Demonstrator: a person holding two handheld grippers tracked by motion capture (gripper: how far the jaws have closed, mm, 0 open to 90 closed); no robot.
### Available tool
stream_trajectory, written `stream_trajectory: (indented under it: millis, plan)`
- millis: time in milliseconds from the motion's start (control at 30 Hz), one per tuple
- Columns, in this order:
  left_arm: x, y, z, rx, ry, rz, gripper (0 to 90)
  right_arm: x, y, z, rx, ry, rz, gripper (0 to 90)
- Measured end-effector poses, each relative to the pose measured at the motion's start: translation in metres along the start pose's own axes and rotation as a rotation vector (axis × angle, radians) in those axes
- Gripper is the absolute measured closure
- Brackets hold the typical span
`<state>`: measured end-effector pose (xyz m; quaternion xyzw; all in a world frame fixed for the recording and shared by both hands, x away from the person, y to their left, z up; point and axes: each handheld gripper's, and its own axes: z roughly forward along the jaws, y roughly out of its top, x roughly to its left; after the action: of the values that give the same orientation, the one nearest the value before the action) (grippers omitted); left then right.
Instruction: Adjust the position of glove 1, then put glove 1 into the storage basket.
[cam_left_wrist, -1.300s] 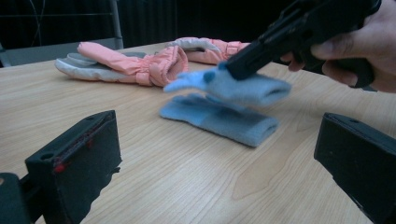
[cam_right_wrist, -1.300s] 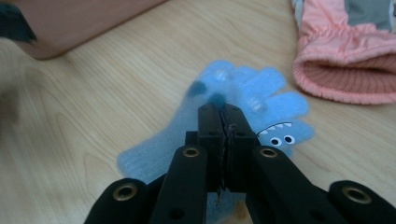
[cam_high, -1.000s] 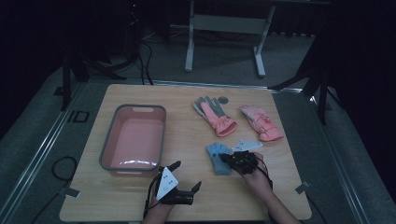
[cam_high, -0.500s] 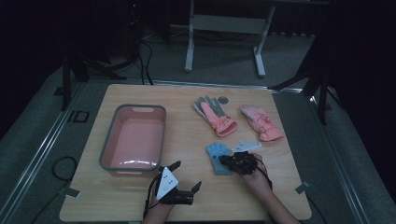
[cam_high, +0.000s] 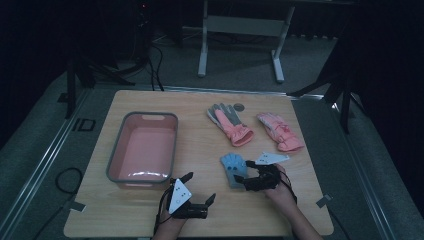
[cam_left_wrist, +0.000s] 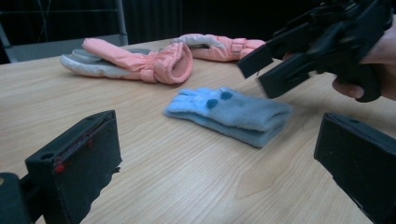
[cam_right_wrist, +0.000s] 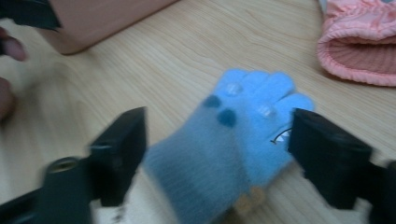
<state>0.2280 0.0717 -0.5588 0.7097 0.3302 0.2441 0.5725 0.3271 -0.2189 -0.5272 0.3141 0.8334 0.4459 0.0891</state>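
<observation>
The right gripper (cam_high: 246, 178) is sitting with its jaws spread wide on either side of the blue glove (cam_high: 233, 169), at the cuff end, pinching nothing as yet. In the right gripper view the glove (cam_right_wrist: 236, 135) is lying between the two black jaws, though that view is blurred, so whether either jaw is touching the fleece is hard to say. The step in hand looks like the approach to a grasp: the next move is calling for the jaws to drop to the wood and press together across the cuff.

Taking the blue glove as the landmark: the left gripper (cam_high: 196, 189) is waiting to its left and nearer the person, jaws also spread and empty, pointing toward it. The pink bin (cam_high: 143, 150) is standing farther to the glove's left, empty. Beyond the glove, away from the person, a pink-and-grey glove (cam_high: 230, 123) is lying flat, with a second pink glove (cam_high: 279, 131) beyond and to the right. If the bin is the goal, the carry is going leftward across the table (cam_high: 200, 145).
</observation>
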Motion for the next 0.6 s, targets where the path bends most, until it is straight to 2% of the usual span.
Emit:
stream_trajectory:
  millis: [33, 100, 200, 267, 300, 367, 400, 500, 567, 600]
  plan:
    - [0.001, 0.0, 0.0, 0.004, 0.001, -0.008, 0.7, -0.001, -0.001, -0.001, -0.006, 0.006, 0.003, 13.6]
    - [0.002, 0.001, 0.001, 0.014, -0.002, -0.021, 0.7, -0.003, -0.002, -0.004, 0.004, -0.005, -0.006, 13.7]
    - [0.004, 0.001, 0.003, 0.042, -0.027, -0.038, 0.7, -0.008, -0.004, -0.009, -0.007, -0.02, 0.016, 17.3]
    - [0.003, 0.003, 0.004, 0.063, -0.047, -0.022, 2.7, -0.011, -0.005, -0.013, -0.03, -0.029, 0.007, 17.0]
    - [0.001, 0.004, 0.004, 0.068, -0.042, -0.009, 4.7, -0.012, -0.006, -0.016, -0.038, -0.041, 0.003, 16.5]
    - [0.0, 0.008, 0.006, 0.074, -0.085, -0.026, 4.6, -0.013, -0.006, -0.021, -0.062, -0.051, -0.02, 14.4]
    - [-0.001, 0.011, 0.007, 0.075, -0.084, -0.027, 4.6, -0.013, -0.005, -0.025, -0.069, -0.054, -0.025, 14.4]
    - [-0.001, 0.019, 0.013, 0.101, -0.109, -0.005, 5.0, -0.014, -0.002, -0.034, -0.079, -0.047, -0.001, 14.0]
    - [-0.001, 0.023, 0.018, 0.132, -0.125, 0.019, 10.8, -0.017, 0.001, -0.038, -0.063, -0.058, 0.029, 12.4]
    - [-0.002, 0.025, 0.022, 0.149, -0.152, 0.039, 13.3, -0.018, 0.003, -0.039, -0.072, -0.065, 0.039, 10.8]
